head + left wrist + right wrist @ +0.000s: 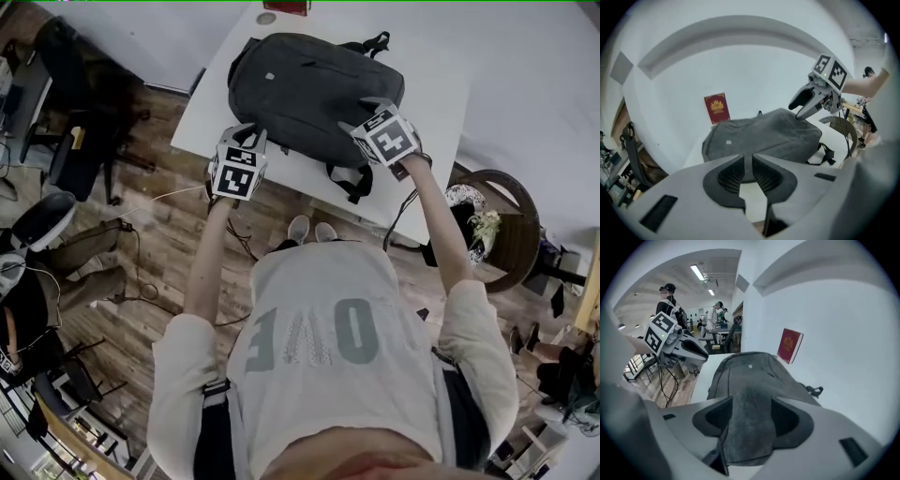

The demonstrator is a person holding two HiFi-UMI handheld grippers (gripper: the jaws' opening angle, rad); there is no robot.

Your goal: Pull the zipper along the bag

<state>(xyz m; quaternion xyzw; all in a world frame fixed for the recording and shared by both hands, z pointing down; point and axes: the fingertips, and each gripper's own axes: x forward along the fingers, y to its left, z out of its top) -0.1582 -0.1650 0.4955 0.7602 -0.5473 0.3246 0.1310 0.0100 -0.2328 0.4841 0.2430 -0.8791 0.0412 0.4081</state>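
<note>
The right gripper (750,420) pinches a fold of the bag (309,89) between its jaws. The left gripper (751,169) has its jaws together and empty, with the bag just past them. It is best to hold the fold tight while the left finds the zipper.

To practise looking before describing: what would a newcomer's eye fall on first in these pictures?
A dark grey backpack lies across the middle of the white table. The right gripper is clamped on a fold of its fabric at the near end, while the left gripper is shut and empty by the near left corner. A red booklet sits at the table's far edge.
</note>
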